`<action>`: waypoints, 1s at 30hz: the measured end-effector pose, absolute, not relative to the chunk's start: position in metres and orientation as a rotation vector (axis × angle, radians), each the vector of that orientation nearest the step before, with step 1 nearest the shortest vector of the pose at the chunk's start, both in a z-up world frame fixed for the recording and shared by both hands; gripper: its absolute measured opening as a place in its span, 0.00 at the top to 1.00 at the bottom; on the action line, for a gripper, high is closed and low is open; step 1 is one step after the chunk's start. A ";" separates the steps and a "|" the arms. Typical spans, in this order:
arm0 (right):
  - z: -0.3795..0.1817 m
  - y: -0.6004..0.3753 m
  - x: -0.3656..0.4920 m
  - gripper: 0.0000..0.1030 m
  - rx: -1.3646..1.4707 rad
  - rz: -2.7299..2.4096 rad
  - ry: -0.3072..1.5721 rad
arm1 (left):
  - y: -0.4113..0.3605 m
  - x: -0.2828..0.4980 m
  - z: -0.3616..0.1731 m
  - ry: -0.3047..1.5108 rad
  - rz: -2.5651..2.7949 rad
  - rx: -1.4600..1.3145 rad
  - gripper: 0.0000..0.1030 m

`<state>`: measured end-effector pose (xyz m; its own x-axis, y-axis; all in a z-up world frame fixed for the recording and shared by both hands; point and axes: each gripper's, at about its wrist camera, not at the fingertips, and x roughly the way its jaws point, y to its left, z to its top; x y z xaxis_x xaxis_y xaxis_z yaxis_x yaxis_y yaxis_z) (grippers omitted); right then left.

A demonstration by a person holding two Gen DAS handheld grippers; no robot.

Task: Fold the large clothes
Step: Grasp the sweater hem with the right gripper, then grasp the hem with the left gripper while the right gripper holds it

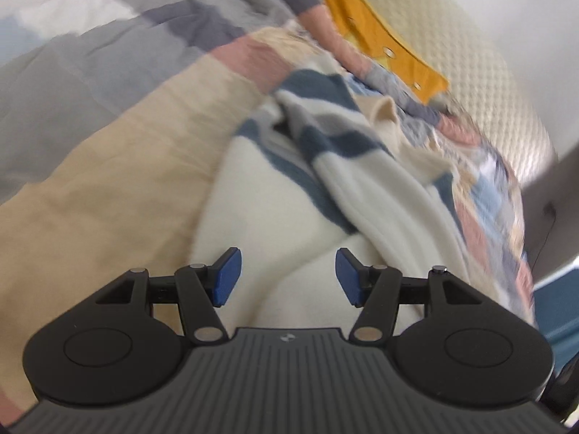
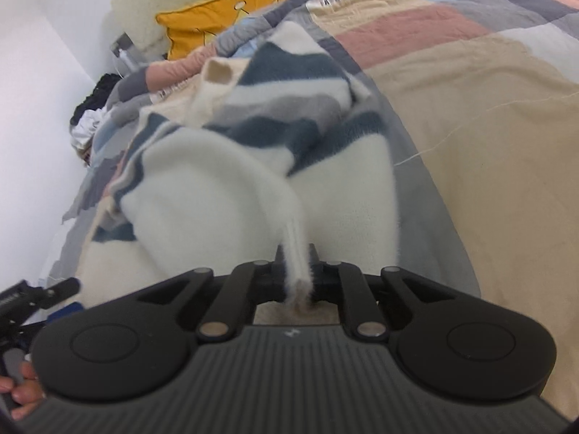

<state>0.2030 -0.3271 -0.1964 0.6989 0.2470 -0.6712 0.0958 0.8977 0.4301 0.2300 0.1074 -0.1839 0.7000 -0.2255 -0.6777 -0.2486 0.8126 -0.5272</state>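
Observation:
A fluffy white sweater [image 2: 202, 195] with dark blue and grey stripes lies crumpled on a patchwork bed cover [image 2: 470, 115]. A ribbed white cuff of the sweater [image 2: 296, 253] runs down into my right gripper [image 2: 297, 271], whose jaws are shut on it. In the left wrist view the same sweater [image 1: 282, 195] spreads under and ahead of my left gripper [image 1: 287, 276]. That gripper is open, its blue pads [image 1: 226, 278] apart just above the white fabric, with nothing pinched between them.
A yellow cushion [image 2: 224, 25] and a cream textured pillow [image 1: 481, 61] sit at the head of the bed. A white wall [image 2: 32, 115] runs along the left, with a heap of dark and white items [image 2: 90, 115] by it. A hand [image 2: 21, 387] grips a handle at lower left.

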 end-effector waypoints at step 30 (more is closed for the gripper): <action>-0.217 -0.368 0.154 0.54 0.801 0.020 0.946 | 0.145 0.216 -0.229 0.912 -0.096 -0.992 0.71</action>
<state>0.1535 -0.3675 -0.2172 0.6068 0.3483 -0.7144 0.3176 0.7177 0.6197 0.2162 0.1449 -0.2290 0.6399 -0.4567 -0.6180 -0.3185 0.5743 -0.7541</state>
